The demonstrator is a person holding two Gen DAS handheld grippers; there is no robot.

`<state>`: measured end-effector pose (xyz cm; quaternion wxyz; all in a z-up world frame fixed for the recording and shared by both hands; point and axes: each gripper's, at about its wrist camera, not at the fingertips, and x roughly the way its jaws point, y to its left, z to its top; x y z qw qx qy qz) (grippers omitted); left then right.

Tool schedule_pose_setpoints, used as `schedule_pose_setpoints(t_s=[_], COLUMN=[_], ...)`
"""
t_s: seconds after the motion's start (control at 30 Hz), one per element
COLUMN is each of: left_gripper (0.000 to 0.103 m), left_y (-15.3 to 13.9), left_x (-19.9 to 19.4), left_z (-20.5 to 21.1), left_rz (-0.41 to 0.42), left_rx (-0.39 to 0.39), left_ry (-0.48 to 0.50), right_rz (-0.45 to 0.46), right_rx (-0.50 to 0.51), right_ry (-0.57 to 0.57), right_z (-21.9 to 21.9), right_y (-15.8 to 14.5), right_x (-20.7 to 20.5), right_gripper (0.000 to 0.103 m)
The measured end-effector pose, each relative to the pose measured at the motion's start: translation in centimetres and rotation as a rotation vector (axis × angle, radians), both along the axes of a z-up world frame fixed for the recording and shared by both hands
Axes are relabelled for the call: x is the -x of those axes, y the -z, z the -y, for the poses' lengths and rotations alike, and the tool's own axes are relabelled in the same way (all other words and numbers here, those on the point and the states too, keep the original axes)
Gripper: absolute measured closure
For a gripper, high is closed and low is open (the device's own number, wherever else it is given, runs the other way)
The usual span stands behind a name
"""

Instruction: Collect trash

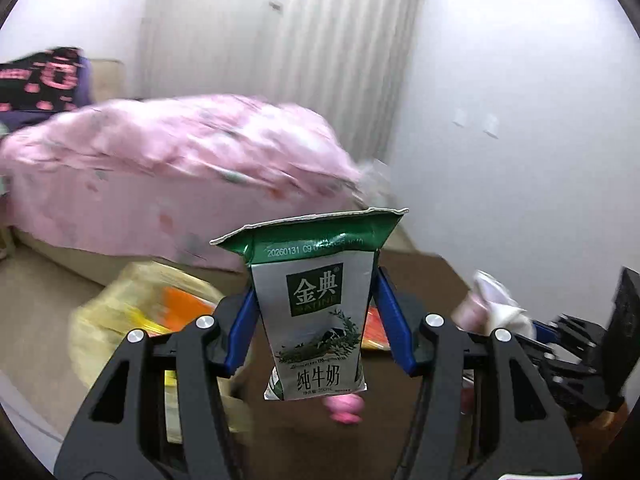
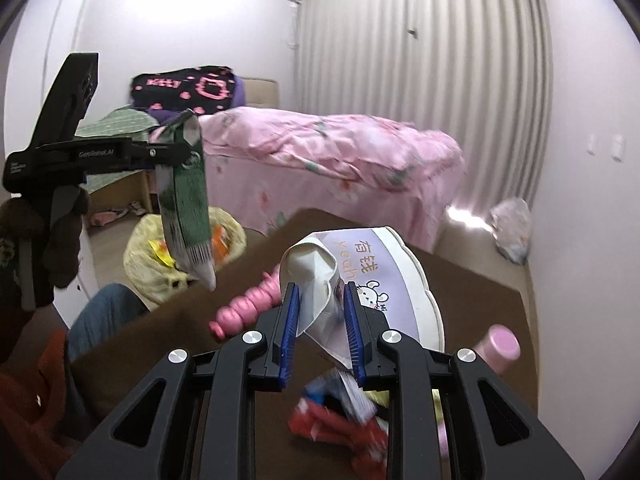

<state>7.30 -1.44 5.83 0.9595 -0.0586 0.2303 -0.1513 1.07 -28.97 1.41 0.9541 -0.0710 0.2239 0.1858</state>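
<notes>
My left gripper (image 1: 314, 304) is shut on a green and white milk carton (image 1: 316, 312), held up in the air; it also shows in the right wrist view (image 2: 186, 196), hanging over a yellow trash bag (image 2: 148, 264). My right gripper (image 2: 320, 316) is shut on a flattened white and lilac paper cup (image 2: 352, 276) above the brown table (image 2: 480, 292). A pink ribbed bottle (image 2: 246, 306) and a red and blue wrapper (image 2: 340, 412) lie on the table below it.
The yellow trash bag (image 1: 132, 312) sits on the floor left of the table. A bed with a pink quilt (image 2: 328, 152) stands behind. A pink capped bottle (image 2: 500, 348) lies at the table's right. A clear bag (image 2: 512, 232) sits by the curtain.
</notes>
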Motion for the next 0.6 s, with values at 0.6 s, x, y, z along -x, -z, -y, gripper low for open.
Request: schedule_pose_setpoints(t_s=[0.6], left_gripper=[0.051], left_y=[11.6], left_x=[-9.3], left_z=[-12.8], left_rz=[-0.151], left_rx=[0.054], left_ry=[-0.395], right_rz=[-0.128], right_rx=[-0.018], right_ry=[-0.406], right_z=[-15.8], right_y=[-1.5], right_x=[-16.9], right_gripper=[0.081])
